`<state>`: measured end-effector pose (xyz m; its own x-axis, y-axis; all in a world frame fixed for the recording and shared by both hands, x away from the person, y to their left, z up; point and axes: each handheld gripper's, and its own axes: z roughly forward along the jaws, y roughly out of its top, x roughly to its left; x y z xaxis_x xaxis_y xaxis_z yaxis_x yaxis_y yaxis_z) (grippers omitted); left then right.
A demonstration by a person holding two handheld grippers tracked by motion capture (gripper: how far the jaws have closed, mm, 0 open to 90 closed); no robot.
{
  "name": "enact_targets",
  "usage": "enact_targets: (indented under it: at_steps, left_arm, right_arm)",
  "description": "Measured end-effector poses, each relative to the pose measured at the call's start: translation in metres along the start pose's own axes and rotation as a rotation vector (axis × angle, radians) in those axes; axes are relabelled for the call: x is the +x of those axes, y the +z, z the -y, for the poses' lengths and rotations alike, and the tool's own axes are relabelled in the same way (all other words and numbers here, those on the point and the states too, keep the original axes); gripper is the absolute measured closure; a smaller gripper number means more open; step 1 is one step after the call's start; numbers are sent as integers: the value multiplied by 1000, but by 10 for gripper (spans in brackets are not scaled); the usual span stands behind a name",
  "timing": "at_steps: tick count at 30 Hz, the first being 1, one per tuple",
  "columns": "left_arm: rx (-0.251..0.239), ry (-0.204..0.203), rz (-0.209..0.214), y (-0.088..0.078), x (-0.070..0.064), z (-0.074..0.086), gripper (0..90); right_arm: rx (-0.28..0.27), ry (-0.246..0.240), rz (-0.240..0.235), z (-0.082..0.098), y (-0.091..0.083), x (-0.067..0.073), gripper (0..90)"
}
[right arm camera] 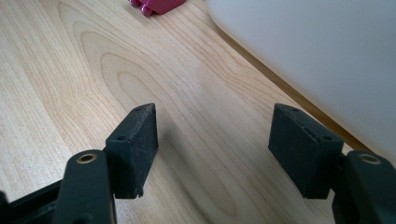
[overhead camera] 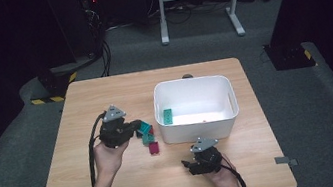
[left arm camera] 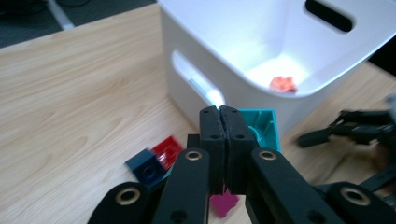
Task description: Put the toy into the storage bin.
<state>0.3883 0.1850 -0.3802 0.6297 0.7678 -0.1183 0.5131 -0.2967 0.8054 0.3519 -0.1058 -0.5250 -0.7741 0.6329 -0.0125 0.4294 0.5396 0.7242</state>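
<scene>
My left gripper [overhead camera: 138,125] is raised over the table's middle, jaws shut on the edge of a teal brick [overhead camera: 145,126]. In the left gripper view the brick [left arm camera: 261,128] shows its hollow underside just past the closed tips of that gripper [left arm camera: 220,112]. Under it lie a dark blue brick [left arm camera: 147,168], a red brick [left arm camera: 168,150] and a magenta brick [left arm camera: 223,203]. My right gripper [overhead camera: 189,164] rests low near the front edge. In its own view this gripper [right arm camera: 215,126] stands open over bare wood, pointing toward the magenta brick [right arm camera: 156,5].
A white bin [overhead camera: 198,129] stands right of the bricks, holding a teal brick [overhead camera: 168,116] and a small orange piece [left arm camera: 283,84]. Its wall [right arm camera: 317,46] is close on the right gripper's right. Another teal brick [overhead camera: 149,138] lies by the red one.
</scene>
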Motion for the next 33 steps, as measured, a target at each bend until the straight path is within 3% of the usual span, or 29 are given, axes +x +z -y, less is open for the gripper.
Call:
enact_targets:
  at_steps: [7,11,23,33]
  left_arm:
    - [-22,46,25,1,-11,-29,881]
    - [-25,52,41,6,-14,-39,881]
    - [-15,33,71,28,-17,-56,880]
    - [-8,42,79,43,-23,-64,879]
  right_arm:
    - [1,-1,1,0,0,0,327]
    - [1,-2,1,0,0,0,325]
    - [0,-2,1,0,0,0,325]
    - [1,0,0,0,0,0,325]
